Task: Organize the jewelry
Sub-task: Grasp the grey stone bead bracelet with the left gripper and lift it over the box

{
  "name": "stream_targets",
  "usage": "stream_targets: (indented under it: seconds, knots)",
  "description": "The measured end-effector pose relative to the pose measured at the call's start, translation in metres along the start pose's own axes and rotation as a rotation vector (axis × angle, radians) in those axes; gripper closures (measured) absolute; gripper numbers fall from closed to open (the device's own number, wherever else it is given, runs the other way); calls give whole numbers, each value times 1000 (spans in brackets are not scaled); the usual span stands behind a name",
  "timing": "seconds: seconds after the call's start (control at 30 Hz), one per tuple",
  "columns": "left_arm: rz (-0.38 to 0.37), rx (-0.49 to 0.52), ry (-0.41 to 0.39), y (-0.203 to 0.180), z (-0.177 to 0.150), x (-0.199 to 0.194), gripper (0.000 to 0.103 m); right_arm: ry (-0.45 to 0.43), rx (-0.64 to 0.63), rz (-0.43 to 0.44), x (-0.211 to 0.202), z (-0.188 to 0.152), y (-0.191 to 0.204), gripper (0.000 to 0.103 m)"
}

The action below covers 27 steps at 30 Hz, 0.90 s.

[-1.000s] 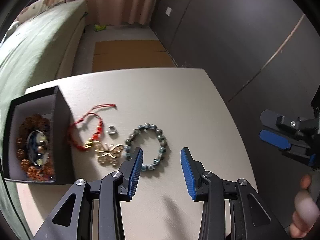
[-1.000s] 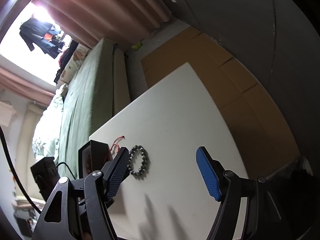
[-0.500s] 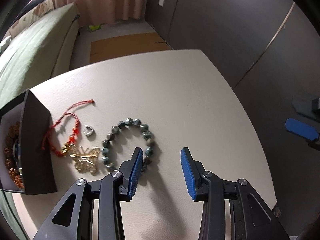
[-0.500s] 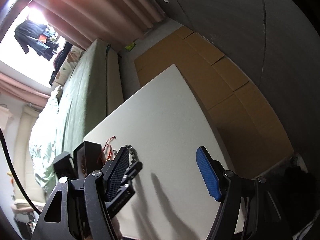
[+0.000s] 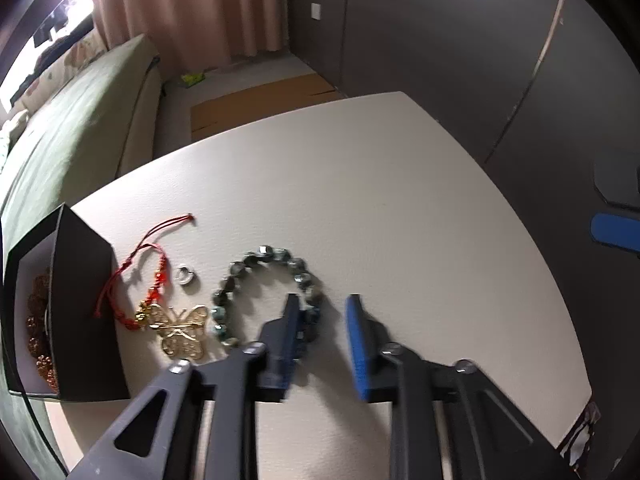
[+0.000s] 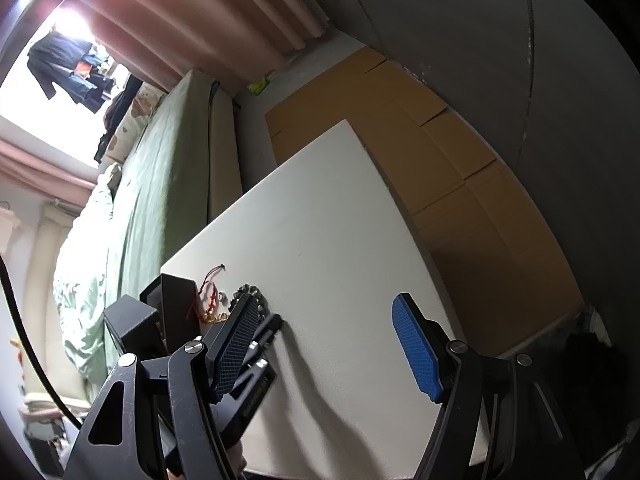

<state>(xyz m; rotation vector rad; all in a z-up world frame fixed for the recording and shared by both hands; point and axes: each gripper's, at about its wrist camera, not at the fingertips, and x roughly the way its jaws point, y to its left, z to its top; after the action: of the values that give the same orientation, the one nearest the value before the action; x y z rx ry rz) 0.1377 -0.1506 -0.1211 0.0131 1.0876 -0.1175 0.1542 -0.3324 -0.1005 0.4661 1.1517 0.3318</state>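
A dark green bead bracelet (image 5: 256, 280) lies on the white table (image 5: 380, 208). My left gripper (image 5: 322, 320) is open, low over the table, with its left finger inside the bracelet's right side and the right finger outside it. Left of the bracelet lie a small silver ring (image 5: 185, 274), a gold butterfly brooch (image 5: 180, 332) and a red cord bracelet (image 5: 136, 276). A black box (image 5: 80, 312) at the left holds a brown bead bracelet (image 5: 38, 332). My right gripper (image 6: 324, 344) is open and empty above the table's right part.
A green sofa (image 5: 72, 120) stands beyond the table's left side. Cardboard sheets (image 6: 420, 128) cover the floor behind the table. Dark wall panels (image 5: 460, 40) rise at the right. The table's right edge (image 5: 560, 300) is close to my left gripper.
My left gripper has dropped and moved forward to the green bead bracelet, so its fingers now straddle the bracelet's right side. The right gripper has shifted only slightly.
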Motion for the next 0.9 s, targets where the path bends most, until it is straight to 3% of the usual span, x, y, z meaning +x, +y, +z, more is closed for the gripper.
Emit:
stream_targets:
  seconds: [0.03, 0.27, 0.63, 0.9]
  knots:
    - [-10, -27, 4, 6, 1, 0, 93, 2, -6, 1, 1, 0, 1, 33]
    - [-151, -141, -18, 36, 5, -23, 93, 23, -20, -16, 12, -1, 4, 33]
    - [-236, -265, -136, 84, 12, -81, 93, 58, -125, 4, 34, -13, 40, 33]
    - [-248, -329, -210, 119, 9, -115, 93, 92, -178, 21, 58, -22, 71, 33]
